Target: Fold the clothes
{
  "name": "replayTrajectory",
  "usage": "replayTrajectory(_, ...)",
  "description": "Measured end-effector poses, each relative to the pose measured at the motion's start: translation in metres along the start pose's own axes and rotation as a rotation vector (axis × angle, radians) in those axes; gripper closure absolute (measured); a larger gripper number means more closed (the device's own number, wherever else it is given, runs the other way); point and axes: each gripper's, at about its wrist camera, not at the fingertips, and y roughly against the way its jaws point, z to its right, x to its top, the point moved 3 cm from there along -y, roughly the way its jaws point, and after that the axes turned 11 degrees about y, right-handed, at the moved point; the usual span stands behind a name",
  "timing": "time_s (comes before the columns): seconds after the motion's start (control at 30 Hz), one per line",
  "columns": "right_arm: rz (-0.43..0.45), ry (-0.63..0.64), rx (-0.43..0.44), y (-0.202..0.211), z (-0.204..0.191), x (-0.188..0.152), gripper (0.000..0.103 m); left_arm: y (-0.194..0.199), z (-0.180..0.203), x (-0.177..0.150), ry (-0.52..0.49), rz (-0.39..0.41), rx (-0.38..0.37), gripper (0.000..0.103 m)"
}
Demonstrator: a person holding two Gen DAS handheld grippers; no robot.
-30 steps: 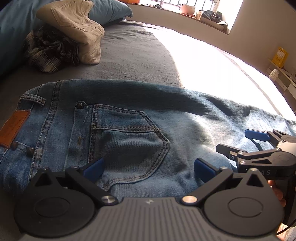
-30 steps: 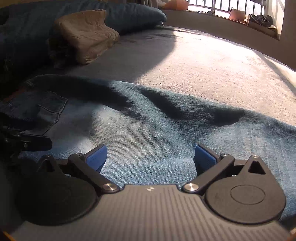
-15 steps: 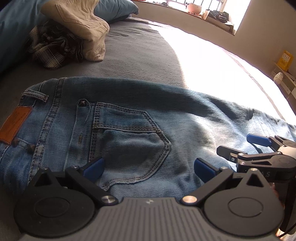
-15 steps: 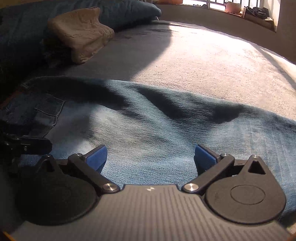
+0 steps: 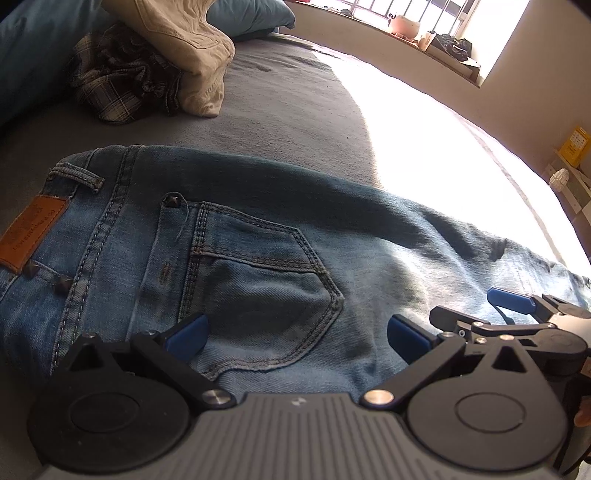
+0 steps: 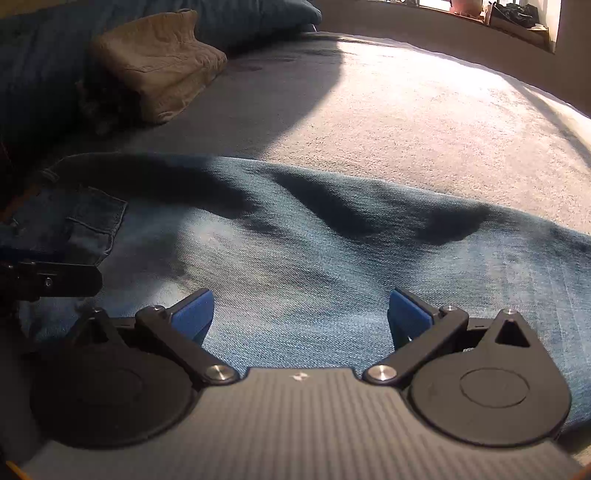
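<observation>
Lying flat across the grey bed (image 5: 295,110), the blue jeans (image 5: 258,258) show back pocket (image 5: 266,295) and leather waistband patch (image 5: 31,229) up, waist to the left. Left gripper (image 5: 295,334): jaws spread wide, holding nothing, over the pocket. Right gripper (image 6: 299,314): jaws equally wide, empty, over the leg fabric further along. Beige folded garment (image 5: 184,48) and plaid cloth (image 5: 122,85) sit near the pillows (image 5: 247,14), well apart from the jeans.

Blue jeans (image 5: 258,258) lie flat on grey bed (image 5: 288,110), back pocket (image 5: 266,291) up, leather patch (image 5: 31,229) at left. Left gripper (image 5: 295,334) spread wide, low over pocket. Right gripper (image 5: 476,314) at right, fingers (image 5: 511,300) apart. Beige garment (image 5: 184,40) atop plaid shirt (image 5: 118,81), far left.
</observation>
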Motion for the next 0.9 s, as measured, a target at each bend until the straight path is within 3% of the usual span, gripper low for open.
replayTrajectory(0.63, 0.04, 0.026, -0.016, 0.01, 0.001, 0.003, 0.001, 0.001, 0.007, -0.003, -0.026, 0.003, 0.03, 0.0)
replayTrajectory(0.77, 0.101, 0.037, -0.084, 0.024, 0.009, 0.008, 0.001, 0.0, 0.01, -0.004, -0.04, 0.003, 0.045, 0.0)
replayTrajectory(0.9, 0.104, 0.027, -0.144, 0.023, 0.025, 0.007, 0.001, 0.0, 0.013, -0.005, -0.048, 0.004, 0.054, 0.0)
